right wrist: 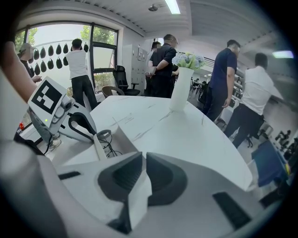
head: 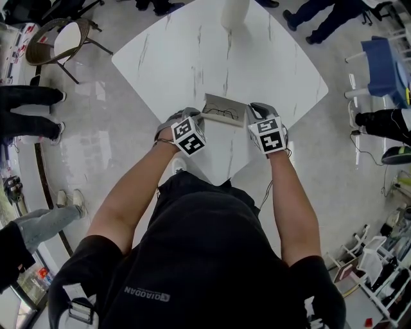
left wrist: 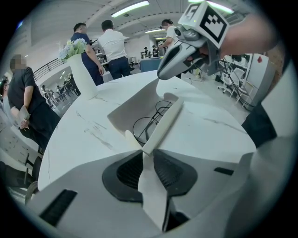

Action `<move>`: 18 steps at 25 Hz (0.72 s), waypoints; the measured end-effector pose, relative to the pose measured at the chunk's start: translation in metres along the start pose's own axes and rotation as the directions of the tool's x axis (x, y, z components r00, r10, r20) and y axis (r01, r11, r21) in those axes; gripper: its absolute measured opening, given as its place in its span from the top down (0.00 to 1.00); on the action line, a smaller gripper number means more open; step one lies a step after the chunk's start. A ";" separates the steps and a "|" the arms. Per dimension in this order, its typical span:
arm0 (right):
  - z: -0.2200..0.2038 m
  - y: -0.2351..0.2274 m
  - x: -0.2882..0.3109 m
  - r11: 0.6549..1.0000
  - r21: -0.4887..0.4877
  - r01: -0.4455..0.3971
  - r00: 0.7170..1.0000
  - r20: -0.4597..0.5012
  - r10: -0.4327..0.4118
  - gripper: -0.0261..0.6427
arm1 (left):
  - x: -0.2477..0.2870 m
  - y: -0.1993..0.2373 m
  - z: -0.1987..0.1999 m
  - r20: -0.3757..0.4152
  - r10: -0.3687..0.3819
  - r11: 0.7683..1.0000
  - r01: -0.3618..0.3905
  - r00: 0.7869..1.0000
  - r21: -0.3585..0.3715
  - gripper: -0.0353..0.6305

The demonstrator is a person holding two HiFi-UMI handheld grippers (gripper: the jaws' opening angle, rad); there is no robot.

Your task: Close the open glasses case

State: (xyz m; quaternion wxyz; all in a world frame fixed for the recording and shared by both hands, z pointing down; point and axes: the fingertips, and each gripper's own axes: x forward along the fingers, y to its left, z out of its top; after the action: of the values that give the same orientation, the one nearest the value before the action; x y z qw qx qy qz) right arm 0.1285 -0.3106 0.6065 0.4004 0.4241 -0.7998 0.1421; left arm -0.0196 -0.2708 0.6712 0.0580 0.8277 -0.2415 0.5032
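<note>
The glasses case (head: 225, 109) lies open on the counter (head: 192, 51), its long axis crosswise between your hands. Your left claw (left wrist: 150, 158) and right claw (right wrist: 142, 162) each pinch one end of its near flap (left wrist: 166, 122). The glasses (left wrist: 150, 120) sit just beyond that flap.

White marble table (head: 192, 58): open glasses case (head: 223, 108); vase (head: 234, 13) at far edge.
</note>
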 end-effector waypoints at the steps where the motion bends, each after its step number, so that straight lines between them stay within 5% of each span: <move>1: 0.000 0.001 0.000 1.000 0.002 0.000 1.000 0.003 0.000 0.92 | 0.000 0.000 0.000 0.001 0.001 1.000 -0.001 1.000 -0.002 0.83; 18: -0.011 0.017 -0.011 1.000 0.015 -0.009 1.000 0.011 0.009 0.92 | 0.000 0.000 -0.001 0.006 0.000 1.000 0.000 1.000 -0.021 0.84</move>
State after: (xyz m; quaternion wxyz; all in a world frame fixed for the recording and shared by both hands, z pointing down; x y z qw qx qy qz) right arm 0.1243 -0.2880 0.6076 0.3920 0.4243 -0.8028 0.1473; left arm -0.0207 -0.2700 0.6719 0.0661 0.8286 -0.2469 0.4981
